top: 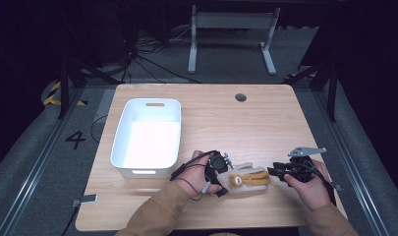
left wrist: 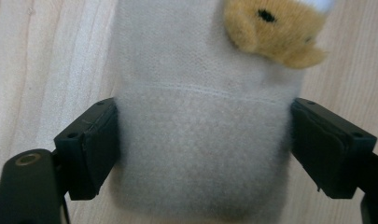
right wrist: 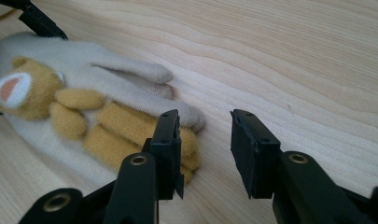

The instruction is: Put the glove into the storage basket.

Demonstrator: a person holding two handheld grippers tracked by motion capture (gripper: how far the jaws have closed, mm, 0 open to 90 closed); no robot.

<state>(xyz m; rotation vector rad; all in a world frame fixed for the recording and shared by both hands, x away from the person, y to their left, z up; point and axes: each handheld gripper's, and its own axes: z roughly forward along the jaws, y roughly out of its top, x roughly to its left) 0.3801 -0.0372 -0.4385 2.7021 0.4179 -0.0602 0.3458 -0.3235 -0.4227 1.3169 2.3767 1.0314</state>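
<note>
A beige fleece glove [top: 248, 179] with a brown bear sewn on it lies flat on the wooden table [top: 226, 123] near the front edge. Its cuff [left wrist: 200, 140] sits between the jaws of my left gripper [top: 226, 182], one jaw at each side. The fabric looks flat and unpinched. My right gripper [top: 272, 172] is at the glove's finger end. In the right gripper view its jaws [right wrist: 205, 135] stand open over bare wood. One jaw hangs just above the glove's fingertips [right wrist: 182, 126], and nothing is between them.
A white plastic bin [top: 119, 132] stands on the left half of the table, its inside bare. A round cable hole [top: 241, 97] sits near the far edge. The person's sleeves come in at the bottom, close to the table's front edge.
</note>
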